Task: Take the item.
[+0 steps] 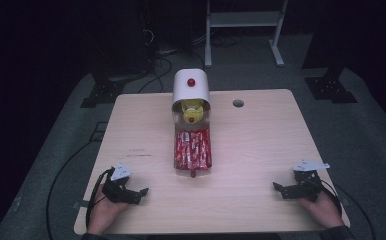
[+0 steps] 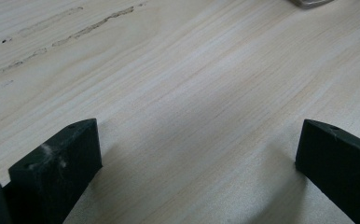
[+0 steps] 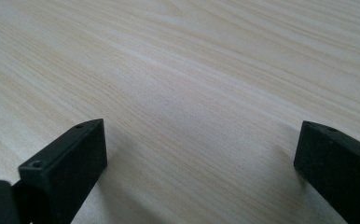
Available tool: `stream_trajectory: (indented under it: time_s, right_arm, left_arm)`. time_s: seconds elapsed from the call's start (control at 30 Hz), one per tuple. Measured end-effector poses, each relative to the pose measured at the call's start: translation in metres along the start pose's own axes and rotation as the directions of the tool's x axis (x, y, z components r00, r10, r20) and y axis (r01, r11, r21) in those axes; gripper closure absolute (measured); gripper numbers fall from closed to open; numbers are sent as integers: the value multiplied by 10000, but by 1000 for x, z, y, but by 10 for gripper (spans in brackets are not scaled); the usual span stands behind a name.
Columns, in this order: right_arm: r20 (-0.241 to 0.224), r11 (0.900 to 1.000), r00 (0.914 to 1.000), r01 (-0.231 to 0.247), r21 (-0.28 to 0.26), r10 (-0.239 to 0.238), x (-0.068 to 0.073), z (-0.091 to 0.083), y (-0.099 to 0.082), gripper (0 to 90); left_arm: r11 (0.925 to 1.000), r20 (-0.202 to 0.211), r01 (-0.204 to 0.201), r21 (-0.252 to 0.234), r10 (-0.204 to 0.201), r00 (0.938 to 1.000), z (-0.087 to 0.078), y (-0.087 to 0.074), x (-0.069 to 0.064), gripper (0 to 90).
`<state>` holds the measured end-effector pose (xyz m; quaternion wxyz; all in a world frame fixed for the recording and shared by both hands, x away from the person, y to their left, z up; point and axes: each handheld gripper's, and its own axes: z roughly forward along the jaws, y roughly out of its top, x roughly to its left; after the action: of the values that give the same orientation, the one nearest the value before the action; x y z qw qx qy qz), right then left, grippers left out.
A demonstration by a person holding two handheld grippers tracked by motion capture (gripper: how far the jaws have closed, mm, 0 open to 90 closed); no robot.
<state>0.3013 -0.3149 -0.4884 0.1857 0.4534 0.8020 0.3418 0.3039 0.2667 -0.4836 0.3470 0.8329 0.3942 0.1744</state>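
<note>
White box (image 1: 191,85), open red-lined flap, table centre

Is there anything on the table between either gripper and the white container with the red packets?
Nothing visible: bare table lies between the left gripper, the right gripper and the white container with its red packets.

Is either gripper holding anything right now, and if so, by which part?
Nothing is held. The left gripper and right gripper rest on the table with jaws wide open and only bare wood between them, well short of the white box.
</note>
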Motion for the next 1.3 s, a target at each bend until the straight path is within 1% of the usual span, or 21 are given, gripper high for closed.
stream_trajectory:
  time_s: [0.1,0.17,0.2,0.27,0.47,0.63,0.67,0.8,0.9,1.3]
  right_arm:
    - [-2,10000,10000,4,-3,-4,0,0,0,15]
    - [-1,10000,10000,-2,1,2,0,0,0,15]
    - [-5,10000,10000,3,3,-3,0,0,0,15]
    - [-9,10000,10000,-7,9,7,0,0,0,15]
    - [-14,10000,10000,1,7,-1,0,0,0,14]
    - [-16,10000,10000,-10,11,10,0,0,0,15]
    - [-15,10000,10000,-7,11,7,0,0,0,15]
    - [-17,10000,10000,-7,9,7,0,0,0,15]
    - [-16,10000,10000,-8,9,8,0,0,0,15]
    - [-17,10000,10000,-7,10,7,0,0,0,14]
  left_arm:
    - [10000,-16,-1,43,1,10000,0,1,0,0]
    - [9998,-5,44,190,-44,10000,0,3,-1,0]
    - [9996,58,4,280,-6,10000,0,4,0,0]
    - [9996,66,-1,268,-1,10000,0,5,0,0]
    - [9999,175,157,-69,-156,9997,-5,10,1,0]
    - [9998,185,158,-156,-155,9997,-7,13,1,0]
    - [9998,165,105,-177,-102,9998,-8,14,1,0]
    - [9994,232,194,-272,-188,9996,-8,17,0,0]
    - [9994,242,112,-342,-104,9997,-10,21,0,0]
    - [9987,281,87,-511,-73,9996,-13,31,-3,0]
